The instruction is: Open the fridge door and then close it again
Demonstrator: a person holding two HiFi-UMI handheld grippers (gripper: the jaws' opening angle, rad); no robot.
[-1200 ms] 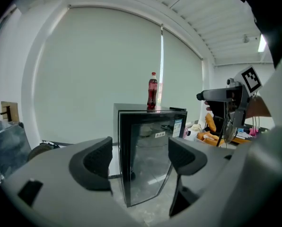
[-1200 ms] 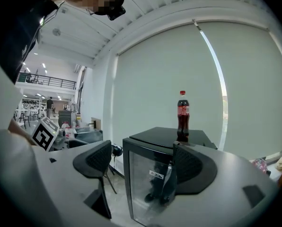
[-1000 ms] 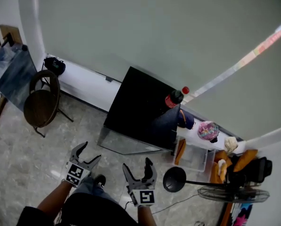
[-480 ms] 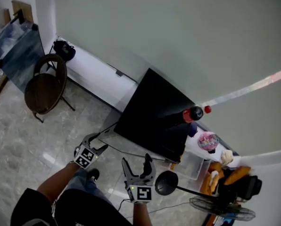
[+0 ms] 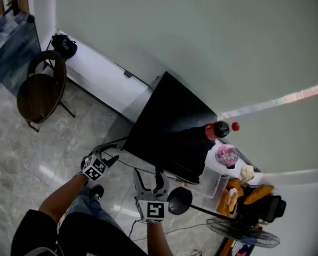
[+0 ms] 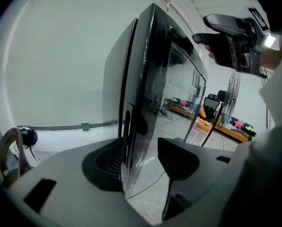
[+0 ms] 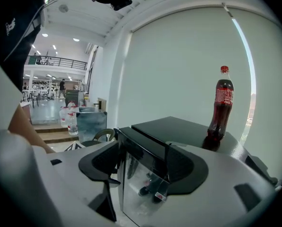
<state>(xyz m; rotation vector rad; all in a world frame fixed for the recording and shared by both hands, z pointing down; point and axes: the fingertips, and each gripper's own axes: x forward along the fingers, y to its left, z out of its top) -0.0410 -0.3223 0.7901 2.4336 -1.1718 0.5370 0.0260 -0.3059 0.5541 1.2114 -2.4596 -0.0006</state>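
Note:
A low black fridge (image 5: pixel 169 119) stands against the wall, with a cola bottle (image 5: pixel 215 129) on its top. Its glass door (image 6: pixel 155 103) faces me. My left gripper (image 5: pixel 111 152) is at the door's left side. In the left gripper view the door's edge runs between the jaws of the left gripper (image 6: pixel 138 160); the jaws are closing, and a gap shows at the right pad. My right gripper (image 5: pixel 148 177) is at the door's front. In the right gripper view the jaws of the right gripper (image 7: pixel 141 164) are closing round the door's (image 7: pixel 138 183) upper corner. The bottle (image 7: pixel 220 108) stands behind.
A brown chair (image 5: pixel 39 92) stands at the left by a white ledge (image 5: pixel 100 73) along the wall. Right of the fridge are a clear box (image 5: pixel 212 180), a pink thing (image 5: pixel 227 154), a black round stand (image 5: pixel 179 200) and a floor fan (image 5: pixel 244 231).
Both grippers have come in to the fridge door. The left one has sunk to the door's left edge. Both pairs of jaws have narrowed around the door.

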